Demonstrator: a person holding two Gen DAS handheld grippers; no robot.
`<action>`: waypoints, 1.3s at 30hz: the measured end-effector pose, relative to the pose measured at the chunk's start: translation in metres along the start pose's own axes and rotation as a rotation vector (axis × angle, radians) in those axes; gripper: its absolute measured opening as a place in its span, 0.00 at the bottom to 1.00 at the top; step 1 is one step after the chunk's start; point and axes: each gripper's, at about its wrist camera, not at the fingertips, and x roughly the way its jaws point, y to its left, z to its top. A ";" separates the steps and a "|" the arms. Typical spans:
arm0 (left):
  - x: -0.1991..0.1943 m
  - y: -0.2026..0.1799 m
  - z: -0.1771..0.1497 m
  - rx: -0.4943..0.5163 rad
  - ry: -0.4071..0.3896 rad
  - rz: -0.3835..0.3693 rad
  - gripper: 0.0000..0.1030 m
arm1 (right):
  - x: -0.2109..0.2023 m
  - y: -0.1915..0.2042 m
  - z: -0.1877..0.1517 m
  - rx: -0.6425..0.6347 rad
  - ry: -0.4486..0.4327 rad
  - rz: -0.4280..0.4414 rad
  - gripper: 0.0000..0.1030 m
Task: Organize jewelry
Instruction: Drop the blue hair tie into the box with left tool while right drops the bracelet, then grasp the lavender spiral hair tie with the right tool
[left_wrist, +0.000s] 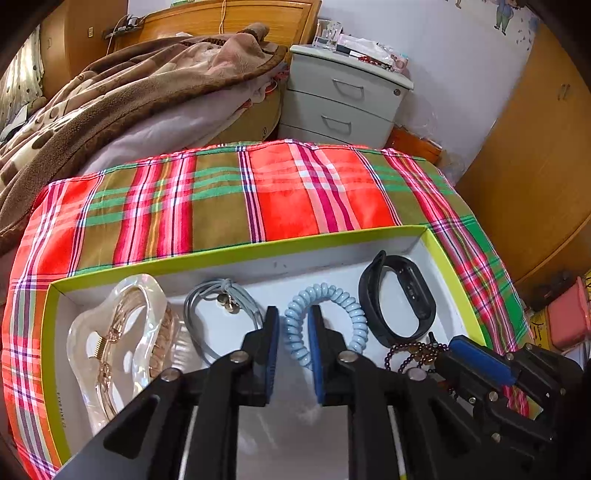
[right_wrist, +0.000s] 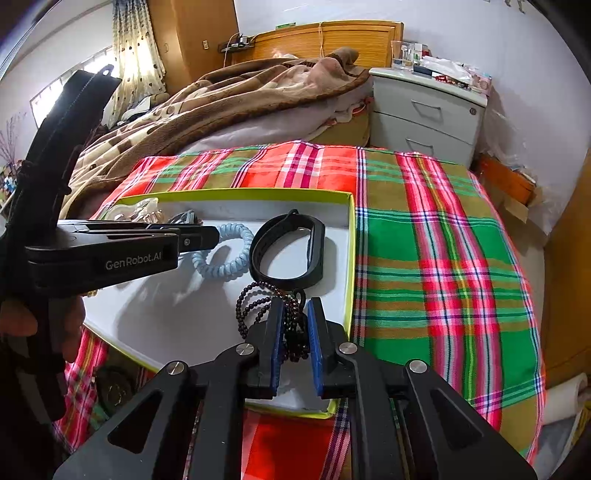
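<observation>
Blue-padded, the right gripper (right_wrist: 294, 332) has its jaws around the dark beads (right_wrist: 258, 302), seemingly pinching the bunched strand at the box's (right_wrist: 352, 236) near right corner; whether it is placing or lifting I cannot tell; the left gripper (left_wrist: 293, 332) hovers parted over the blue coil (left_wrist: 325, 325), gripping nothing; band (left_wrist: 399, 295), grey tie (left_wrist: 218, 314) and clear clip (left_wrist: 122, 332) already lie in the box; next, I judge, release the beads untangled beside the band.
</observation>
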 end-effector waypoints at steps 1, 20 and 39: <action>-0.001 -0.001 0.000 0.007 -0.006 0.015 0.23 | 0.000 0.001 0.000 -0.005 0.000 -0.005 0.13; -0.037 -0.008 -0.011 0.020 -0.060 0.033 0.36 | -0.023 0.003 -0.001 0.016 -0.060 -0.009 0.23; -0.109 0.012 -0.077 -0.080 -0.139 0.018 0.42 | -0.067 0.013 -0.040 0.043 -0.112 0.019 0.31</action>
